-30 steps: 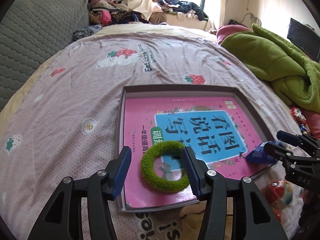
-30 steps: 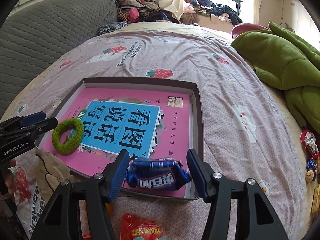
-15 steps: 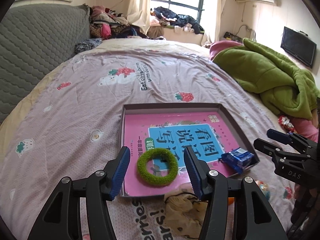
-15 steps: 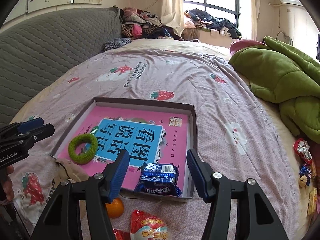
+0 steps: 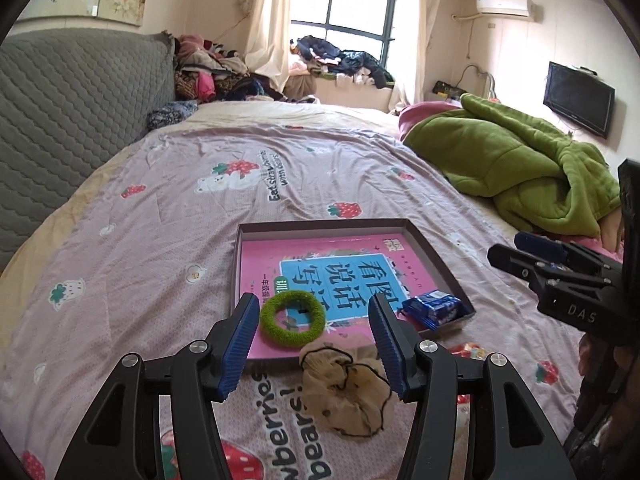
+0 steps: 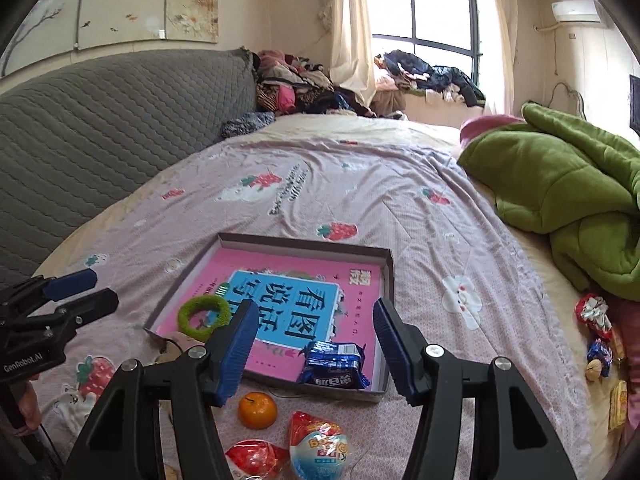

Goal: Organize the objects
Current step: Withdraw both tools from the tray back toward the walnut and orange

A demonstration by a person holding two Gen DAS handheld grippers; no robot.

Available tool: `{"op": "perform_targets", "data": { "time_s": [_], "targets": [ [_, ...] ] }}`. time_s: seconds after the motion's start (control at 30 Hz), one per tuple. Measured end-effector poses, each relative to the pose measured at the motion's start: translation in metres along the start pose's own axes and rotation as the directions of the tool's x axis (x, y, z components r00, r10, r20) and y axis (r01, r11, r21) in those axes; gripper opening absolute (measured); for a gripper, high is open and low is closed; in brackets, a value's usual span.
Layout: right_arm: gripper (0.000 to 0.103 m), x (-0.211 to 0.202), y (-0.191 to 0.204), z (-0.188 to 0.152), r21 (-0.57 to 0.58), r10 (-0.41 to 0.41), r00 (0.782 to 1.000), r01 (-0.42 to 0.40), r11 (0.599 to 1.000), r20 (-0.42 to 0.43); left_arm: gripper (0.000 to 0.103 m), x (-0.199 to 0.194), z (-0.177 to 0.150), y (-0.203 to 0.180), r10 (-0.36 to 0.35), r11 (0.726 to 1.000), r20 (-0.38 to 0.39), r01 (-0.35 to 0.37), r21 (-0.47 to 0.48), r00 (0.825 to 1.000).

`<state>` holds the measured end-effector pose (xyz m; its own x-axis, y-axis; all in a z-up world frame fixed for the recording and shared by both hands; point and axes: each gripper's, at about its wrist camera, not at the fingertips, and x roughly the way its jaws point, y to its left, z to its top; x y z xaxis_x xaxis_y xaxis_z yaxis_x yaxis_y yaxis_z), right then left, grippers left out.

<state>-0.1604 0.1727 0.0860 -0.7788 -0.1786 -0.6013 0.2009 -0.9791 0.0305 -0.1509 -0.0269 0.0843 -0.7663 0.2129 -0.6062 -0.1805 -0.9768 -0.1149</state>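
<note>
A shallow brown box [image 5: 434, 250] [image 6: 389, 276] lies on the bed with a pink book [image 5: 264, 264] [image 6: 356, 312] inside. A green ring scrunchie [image 5: 293, 317] [image 6: 205, 317] and a blue snack packet [image 5: 434, 309] [image 6: 334, 365] rest on the book. My left gripper [image 5: 313, 344] is open and empty, above and short of the scrunchie. My right gripper [image 6: 314, 346] is open and empty, above and short of the packet. A beige scrunchie [image 5: 346, 388] lies on the sheet in front of the box.
An orange [image 6: 257, 409], a toy egg [image 6: 320, 446] and a red packet [image 6: 256, 458] lie by the box's near edge. Several sweets [image 6: 598, 334] lie at the right. A green blanket [image 5: 516, 164] is heaped at the right. A grey headboard [image 5: 68, 108] runs along the left.
Both grippers have drawn back and up from the box, leaving the green scrunchie and the blue packet lying on the book. More of the bed and room now shows.
</note>
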Motion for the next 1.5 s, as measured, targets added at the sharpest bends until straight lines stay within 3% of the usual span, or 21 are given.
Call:
{"op": "perform_targets", "data": {
  "time_s": [0.5,0.9,1.5],
  "targets": [
    [0.062,-0.061,0.024,-0.023,-0.046,0.040,0.992,-0.035,0.998,0.122,0.059,-0.032,-0.025,-0.007,-0.020,1.000,0.018,0.020,-0.002,1.000],
    [0.063,-0.083,0.025,-0.052,-0.031,0.020,0.990,-0.016,0.999,0.137,0.060,-0.050,-0.045,-0.009,-0.020,1.000,0.030,0.020,-0.002,0.999],
    [0.063,-0.083,0.044,-0.090,-0.045,0.056,0.997,-0.053,0.998,0.057,0.060,-0.045,-0.087,-0.024,-0.018,0.999,-0.066,0.022,0.047,0.998]
  ]
}}
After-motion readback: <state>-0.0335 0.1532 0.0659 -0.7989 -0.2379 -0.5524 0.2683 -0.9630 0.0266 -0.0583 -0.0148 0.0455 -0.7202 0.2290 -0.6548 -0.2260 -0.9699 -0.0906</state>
